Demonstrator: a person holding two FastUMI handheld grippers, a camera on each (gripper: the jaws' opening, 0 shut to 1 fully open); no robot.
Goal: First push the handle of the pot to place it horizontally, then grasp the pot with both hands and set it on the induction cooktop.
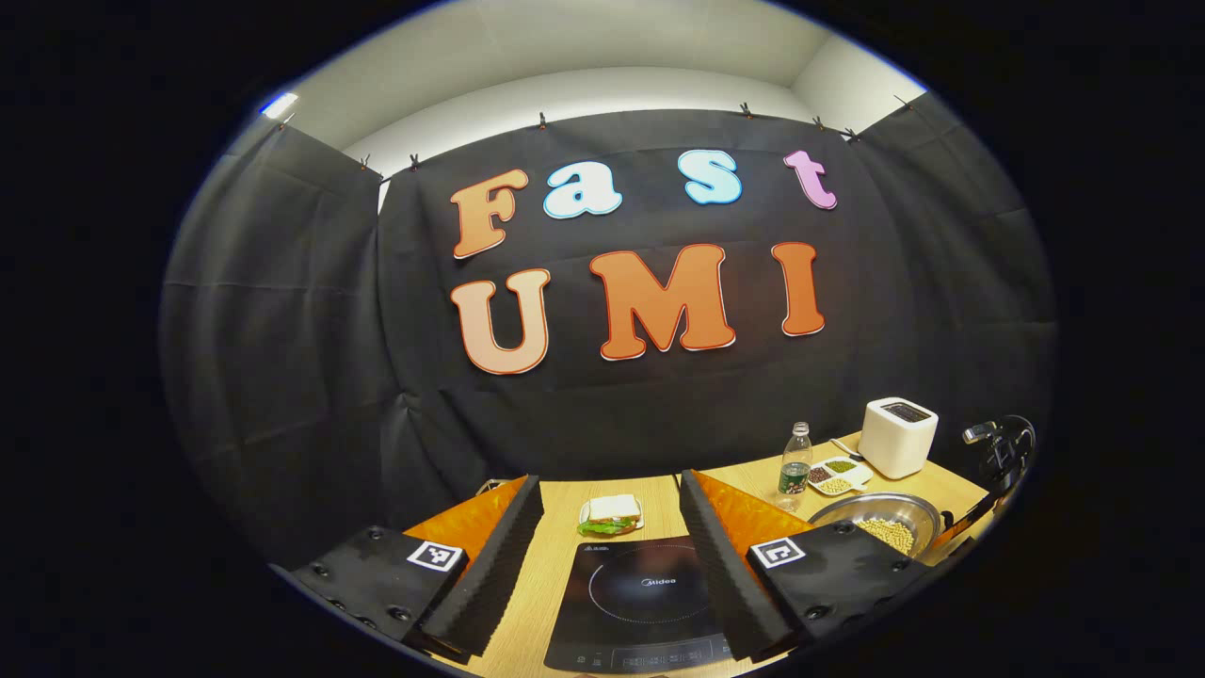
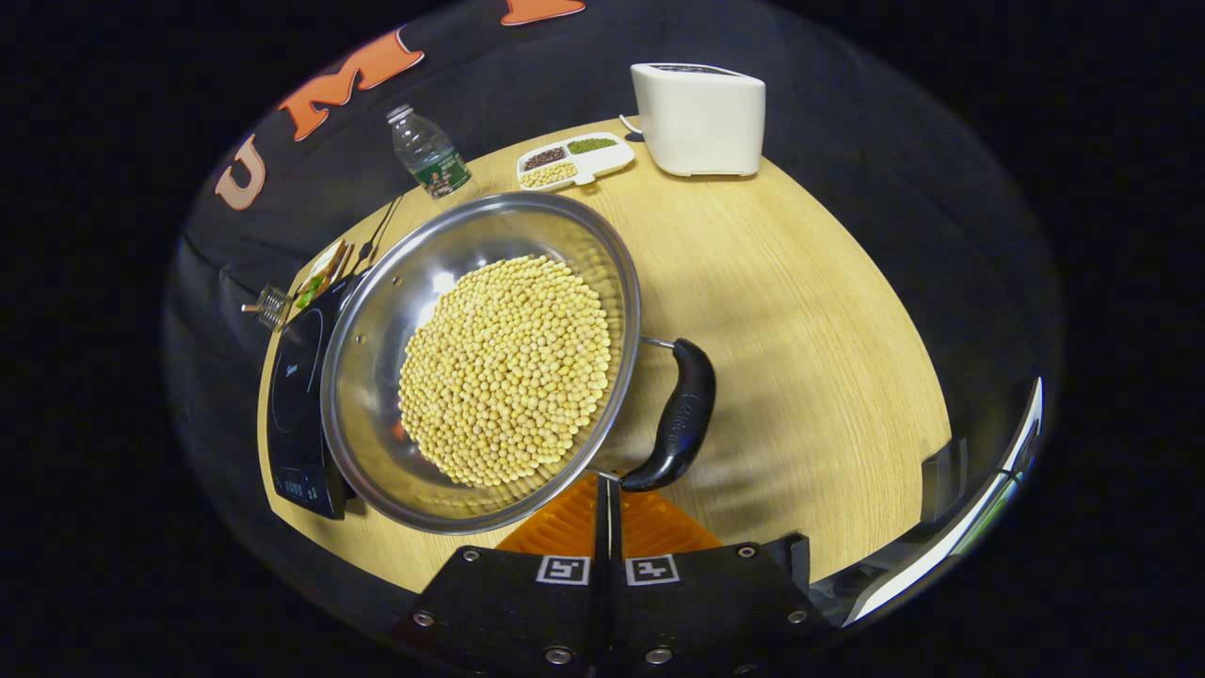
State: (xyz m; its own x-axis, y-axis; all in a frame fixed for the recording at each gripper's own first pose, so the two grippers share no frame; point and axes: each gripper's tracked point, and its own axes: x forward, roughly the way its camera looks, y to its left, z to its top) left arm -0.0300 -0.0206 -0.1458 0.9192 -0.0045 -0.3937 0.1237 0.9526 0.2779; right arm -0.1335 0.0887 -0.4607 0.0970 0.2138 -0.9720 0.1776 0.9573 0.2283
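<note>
A: Pot [image 2: 490, 363] sat just ahead of the right gripper [image 2: 607, 513], a bit to its left, full of soybeans [image 2: 504, 367]. Black handle [image 2: 680, 414] was right off the tips, w/ its near end touching or nearly so. Fingers were pressed together, pinching nothing.

B: And the left gripper [image 1: 612, 556]?

A: Spread wide, nothing between the fingers. Induction cooktop [image 1: 640, 603] lay straight ahead under the gap; pot [image 1: 880, 523] was off to its right, well apart. In the right gripper view the pot's far rim seemed to overlap the cooktop [image 2: 297, 414] edge, couldn't tell if it touched.

B: Risks?

A: Handle's rounded, so closed tips could've slid off mid-push. Push too hard and the whole pot might've spun or skidded towards the cooktop rather than just turning. Beans were heaped, so a jolt or tilt during the two-handed lift prob. spills them. Bottle [image 2: 428, 151] and sorted-bean tray [image 2: 574, 158] beyond the pot looked far enough away.
</note>
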